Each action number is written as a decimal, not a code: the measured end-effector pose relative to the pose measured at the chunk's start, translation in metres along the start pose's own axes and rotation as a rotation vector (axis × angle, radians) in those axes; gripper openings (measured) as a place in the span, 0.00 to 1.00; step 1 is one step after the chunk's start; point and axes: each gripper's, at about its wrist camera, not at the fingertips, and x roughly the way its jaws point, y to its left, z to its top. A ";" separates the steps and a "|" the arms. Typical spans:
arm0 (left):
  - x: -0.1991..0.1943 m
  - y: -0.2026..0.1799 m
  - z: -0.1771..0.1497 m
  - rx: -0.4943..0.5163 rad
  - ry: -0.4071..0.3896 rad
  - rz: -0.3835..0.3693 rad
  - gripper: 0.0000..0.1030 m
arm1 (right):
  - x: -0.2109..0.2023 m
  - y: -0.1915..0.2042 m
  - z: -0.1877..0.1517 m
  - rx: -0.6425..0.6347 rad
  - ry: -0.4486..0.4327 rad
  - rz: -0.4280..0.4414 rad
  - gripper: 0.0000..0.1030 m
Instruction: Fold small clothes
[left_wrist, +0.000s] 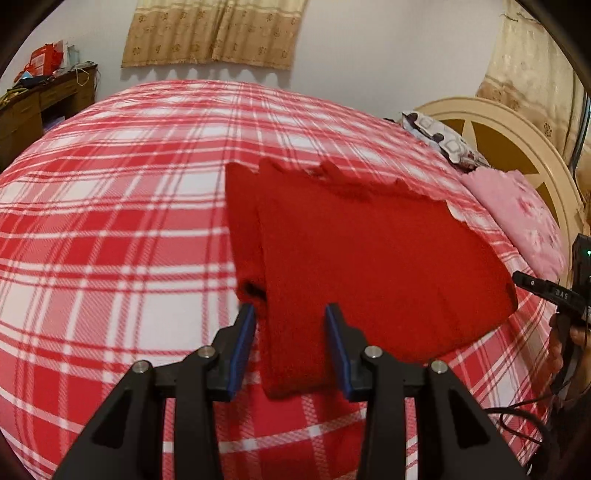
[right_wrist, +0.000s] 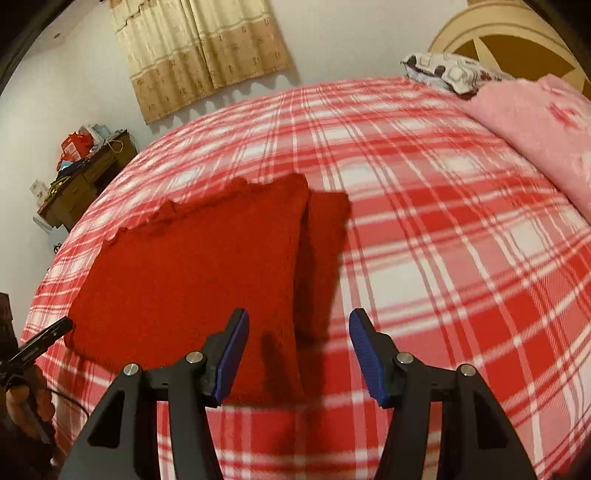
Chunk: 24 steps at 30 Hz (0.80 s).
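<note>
A small red knitted garment (left_wrist: 369, 258) (right_wrist: 192, 266) lies flat on the red-and-white plaid bed cover (left_wrist: 110, 221) (right_wrist: 443, 221), a sleeve lying along each side edge. My left gripper (left_wrist: 291, 314) hovers open over its near left corner, and cloth shows between the blue pads without being pinched. My right gripper (right_wrist: 299, 317) stands open over the near right edge, above the sleeve (right_wrist: 325, 240). Each gripper also shows at the edge of the other's view: the right gripper (left_wrist: 546, 288) and the left gripper (right_wrist: 44, 339), each held by a hand.
A pink blanket (left_wrist: 524, 218) (right_wrist: 546, 122) and a patterned pillow (left_wrist: 439, 140) (right_wrist: 450, 70) lie by the cream headboard (left_wrist: 517, 140) (right_wrist: 517, 40). A cluttered wooden desk (left_wrist: 40, 99) (right_wrist: 88, 181) stands by the far wall, beside the beige curtain (left_wrist: 214, 33) (right_wrist: 199, 51).
</note>
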 end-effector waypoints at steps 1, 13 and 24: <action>0.003 0.000 0.000 -0.007 0.005 0.001 0.40 | 0.001 0.000 -0.002 0.001 0.010 0.001 0.56; 0.014 -0.003 -0.009 0.000 0.039 0.021 0.40 | 0.012 0.008 -0.026 -0.043 0.095 0.022 0.05; 0.005 0.004 -0.014 -0.032 0.013 0.002 0.40 | 0.008 0.008 -0.036 -0.069 0.102 0.008 0.05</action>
